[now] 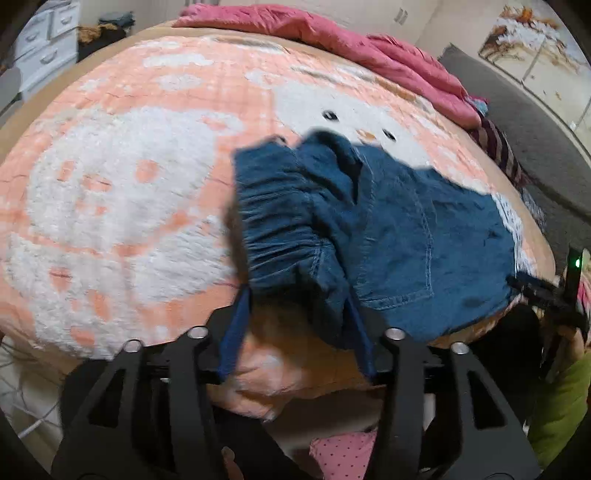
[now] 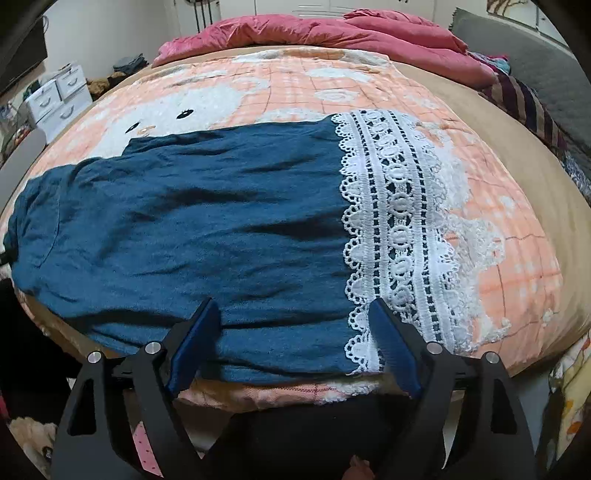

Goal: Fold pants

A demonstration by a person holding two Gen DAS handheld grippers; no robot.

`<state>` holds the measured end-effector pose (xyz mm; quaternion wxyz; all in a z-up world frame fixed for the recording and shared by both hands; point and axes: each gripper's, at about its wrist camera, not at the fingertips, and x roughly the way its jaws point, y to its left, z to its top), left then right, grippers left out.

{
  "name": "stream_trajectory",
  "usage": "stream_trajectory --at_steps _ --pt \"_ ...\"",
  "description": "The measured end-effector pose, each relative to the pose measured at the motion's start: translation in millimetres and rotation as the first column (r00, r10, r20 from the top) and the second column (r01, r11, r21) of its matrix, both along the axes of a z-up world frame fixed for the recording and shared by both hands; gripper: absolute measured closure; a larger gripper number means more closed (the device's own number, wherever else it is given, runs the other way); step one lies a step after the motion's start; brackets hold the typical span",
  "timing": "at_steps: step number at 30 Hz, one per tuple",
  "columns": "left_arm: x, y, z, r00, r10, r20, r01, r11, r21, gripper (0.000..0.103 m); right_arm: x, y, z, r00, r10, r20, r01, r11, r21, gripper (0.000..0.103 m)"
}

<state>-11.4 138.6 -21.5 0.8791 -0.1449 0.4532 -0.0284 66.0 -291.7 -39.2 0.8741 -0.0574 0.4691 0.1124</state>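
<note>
- Denim pants (image 2: 192, 236), dark blue and soft with shallow wrinkles, lie flat across the near edge of the bed, straight ahead of both my grippers.
- Ahead of my left gripper (image 1: 295, 295) the gathered elastic waistband (image 1: 280, 236) bunches up between the blue fingers (image 1: 236, 325); the jaws stand partly apart, and I cannot tell whether the pads press on the cloth.
- Just beyond and to that gripper's right a stitched back pocket (image 1: 399, 236) shows.
- My right gripper (image 2: 295, 314) is released, its jaws spread wide over the leg hem without pinching, its left finger over the denim and its right finger over the lace.
- White lace trim (image 2: 399, 229), openwork with rings and scalloped edges, finishes the hem just ahead and to the right of that gripper.
- Beneath lies a plush blanket (image 2: 295, 88), peach checks with fuzzy white cartoon shapes.
- Far ahead, a rumpled pink quilt (image 2: 332, 33) is heaped at the bed's far end.
- Far to the left, white drawers (image 2: 59, 99) stand by the wall.
</note>
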Motion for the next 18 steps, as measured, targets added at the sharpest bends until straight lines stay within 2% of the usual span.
stream_trajectory --at_steps 2,4,7,9,12,14,18 --pt "-10.4 8.3 16.1 0.999 0.035 0.039 -0.036 0.999 0.032 0.047 -3.0 -3.1 3.0 1.000 0.002 0.004 -0.003 1.000 0.022 0.020" --pt "-18.5 13.1 33.6 0.995 0.056 0.088 -0.061 0.997 0.053 0.045 -6.4 -7.2 8.1 1.000 -0.002 0.014 0.001 0.998 0.056 0.020" --pt "-18.2 5.3 58.5 0.987 0.032 0.155 -0.047 0.995 0.091 0.037 -8.8 -8.0 21.1 0.999 -0.004 0.051 -0.001 0.995 0.096 0.020" --pt "-5.6 -12.0 68.1 0.983 -0.024 0.184 0.007 0.996 0.091 0.036 -8.1 -5.6 30.1 0.997 0.003 0.077 -0.013 0.992 0.125 0.020" --pt "24.1 -52.6 66.7 0.974 -0.140 0.177 0.126 0.988 0.092 0.036 -1.6 5.1 43.5 0.993 0.038 0.110 -0.056 0.986 0.160 0.020" --pt "45.6 -84.2 59.9 0.959 -0.228 0.166 0.215 0.972 0.095 0.036 7.3 13.8 49.3 0.992 0.059 0.110 -0.075 0.986 0.148 0.020" --pt "81.4 -131.3 39.6 0.938 -0.325 0.121 0.313 0.944 0.103 0.036 27.2 32.7 62.2 0.985 0.111 0.134 -0.126 0.985 0.114 0.020"
